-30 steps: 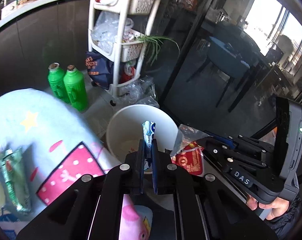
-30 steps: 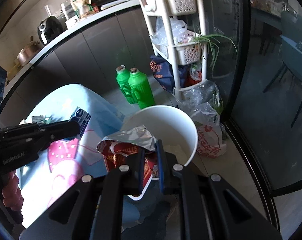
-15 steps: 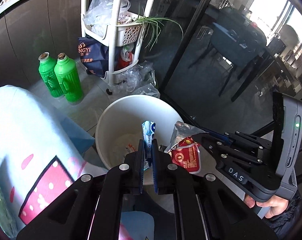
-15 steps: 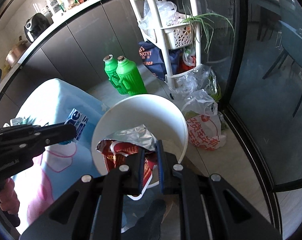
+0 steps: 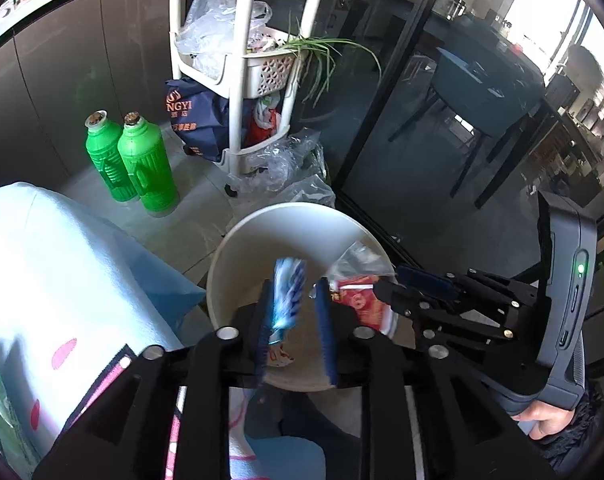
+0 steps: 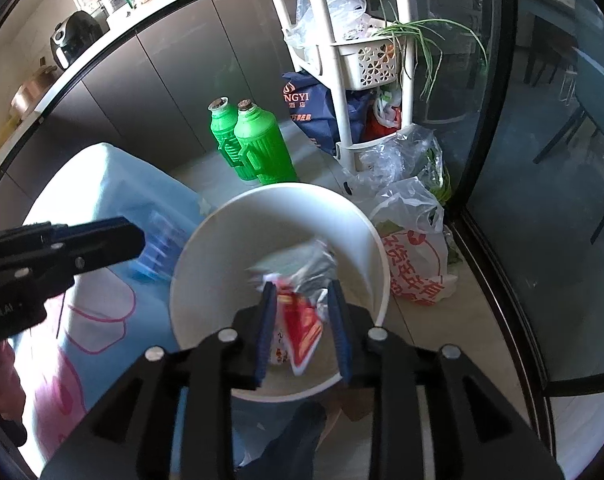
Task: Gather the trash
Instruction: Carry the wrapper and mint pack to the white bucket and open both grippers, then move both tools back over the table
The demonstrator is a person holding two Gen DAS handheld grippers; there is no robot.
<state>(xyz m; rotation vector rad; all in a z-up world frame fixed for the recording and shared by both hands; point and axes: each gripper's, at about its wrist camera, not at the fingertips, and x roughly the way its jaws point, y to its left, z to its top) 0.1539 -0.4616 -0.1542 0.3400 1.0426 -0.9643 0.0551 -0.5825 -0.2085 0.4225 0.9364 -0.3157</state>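
Observation:
A white round bin (image 5: 262,232) (image 6: 238,220) stands on the floor below both grippers. My left gripper (image 5: 296,300) is open above the bin; a blue and white wrapper (image 5: 288,294), blurred, is loose between its jaws. My right gripper (image 6: 302,304) is open over the bin; a red and silver snack bag (image 6: 302,316), blurred, is loose between its jaws. The right gripper also shows in the left wrist view (image 5: 389,284) beside the red bag (image 5: 359,304). The left gripper shows in the right wrist view (image 6: 134,240) at the bin's left.
Two green bottles (image 5: 142,160) stand on the floor behind the bin. A white rack (image 5: 242,64) with bags stands further back. Plastic bags (image 6: 413,240) lie right of the bin, by a glass door (image 5: 421,120). A light blue cloth-covered table (image 5: 42,272) is at left.
Both grippers have opened over the bin. The blue wrapper and the red snack bag are let go and blur as they drop.

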